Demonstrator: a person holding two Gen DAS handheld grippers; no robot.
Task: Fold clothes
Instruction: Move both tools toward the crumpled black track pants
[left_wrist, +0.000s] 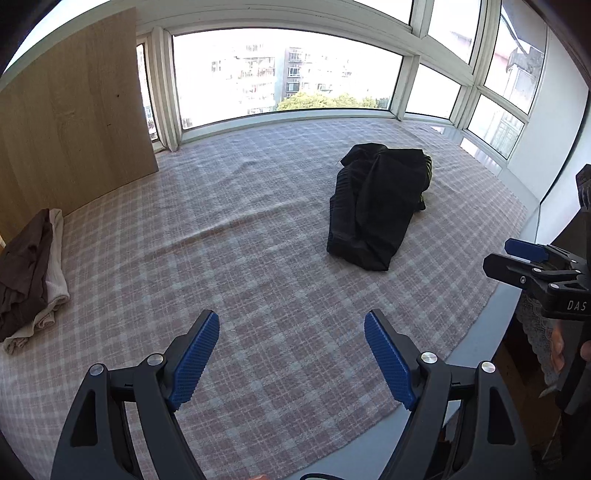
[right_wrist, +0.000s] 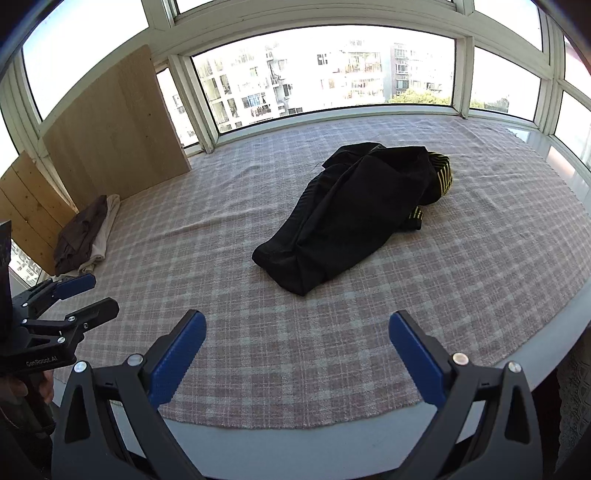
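Clothes waited on a pink-and-grey checked cloth (right_wrist: 295, 350) covering the table. Nearest, the left gripper (left_wrist: 291, 332) and right gripper (right_wrist: 297, 330) both hung with blue-padded jaws spread wide, empty, above the cloth's near edge. White lettering read "DAS" on the right gripper's body and "GenRobot.AI" on the left's. Farther, right of centre, lay a crumpled black garment with yellow-striped trim (right_wrist: 354, 210). Far left, folded brown and beige clothes (left_wrist: 29, 273) rested beside a pale wooden board (left_wrist: 74, 110).

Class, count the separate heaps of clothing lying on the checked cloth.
2. A crumpled black pile lies mid-cloth toward the window; a folded brown-and-beige stack sits by the wooden board. Each may hide further garments.
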